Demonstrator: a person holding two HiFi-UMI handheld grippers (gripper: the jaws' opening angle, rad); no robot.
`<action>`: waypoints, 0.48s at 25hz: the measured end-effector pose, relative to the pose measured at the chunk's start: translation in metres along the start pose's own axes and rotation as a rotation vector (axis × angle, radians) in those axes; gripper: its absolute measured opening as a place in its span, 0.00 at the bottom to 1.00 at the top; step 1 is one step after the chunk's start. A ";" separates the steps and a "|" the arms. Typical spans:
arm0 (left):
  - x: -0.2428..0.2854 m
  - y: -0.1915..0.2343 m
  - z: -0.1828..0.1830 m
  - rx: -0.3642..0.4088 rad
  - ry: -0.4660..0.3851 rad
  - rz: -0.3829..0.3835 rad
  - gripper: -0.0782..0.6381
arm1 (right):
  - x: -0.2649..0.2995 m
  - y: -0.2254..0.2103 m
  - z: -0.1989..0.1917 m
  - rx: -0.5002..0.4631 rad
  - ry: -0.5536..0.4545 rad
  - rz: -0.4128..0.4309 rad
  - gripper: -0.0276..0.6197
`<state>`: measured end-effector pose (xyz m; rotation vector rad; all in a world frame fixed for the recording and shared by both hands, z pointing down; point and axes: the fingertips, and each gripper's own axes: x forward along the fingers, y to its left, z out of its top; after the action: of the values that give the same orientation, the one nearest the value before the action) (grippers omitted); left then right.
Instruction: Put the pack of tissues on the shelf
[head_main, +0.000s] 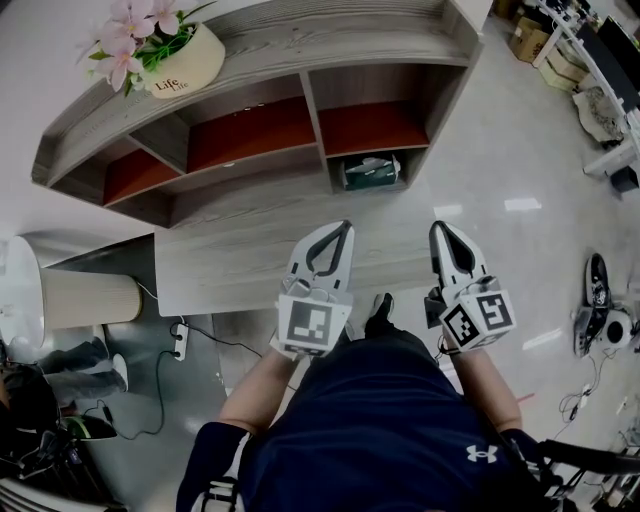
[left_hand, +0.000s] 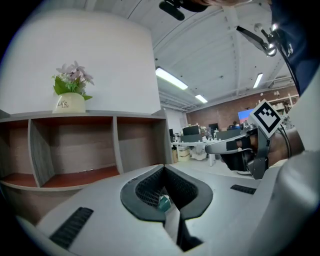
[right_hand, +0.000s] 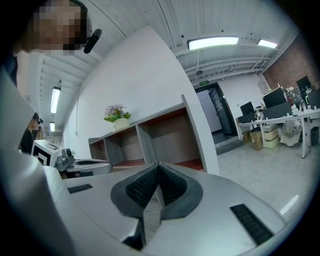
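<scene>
The pack of tissues (head_main: 371, 171), green with a clear wrap, lies in the small lower right compartment of the grey wooden shelf (head_main: 262, 45). Both grippers hang in front of the shelf, well short of the pack, over its low front board. My left gripper (head_main: 346, 227) has its jaws together at the tips with nothing held; in its own view the left gripper (left_hand: 163, 168) points at the shelf's compartments. My right gripper (head_main: 437, 227) is also shut and empty, and in its own view the right gripper (right_hand: 158, 165) faces the shelf's right end.
A white pot of pink flowers (head_main: 182, 60) stands on the shelf top at the left. A pale cylinder (head_main: 88, 298) and a power strip (head_main: 180, 340) are on the floor at the left. Shoes (head_main: 595, 300) and office desks (head_main: 590, 60) lie to the right.
</scene>
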<state>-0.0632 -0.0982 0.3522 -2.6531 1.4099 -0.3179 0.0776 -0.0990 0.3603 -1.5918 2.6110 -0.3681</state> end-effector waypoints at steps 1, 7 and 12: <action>0.000 0.000 0.000 -0.001 -0.001 -0.002 0.13 | 0.000 0.001 0.001 -0.004 -0.004 0.000 0.06; 0.002 0.002 -0.001 0.007 0.000 -0.004 0.13 | 0.004 0.001 0.003 -0.026 -0.015 -0.003 0.06; 0.004 0.002 -0.002 0.012 0.005 -0.006 0.13 | 0.005 0.002 0.004 -0.061 -0.021 -0.002 0.06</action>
<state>-0.0631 -0.1029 0.3542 -2.6492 1.3971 -0.3322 0.0737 -0.1032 0.3564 -1.6081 2.6300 -0.2727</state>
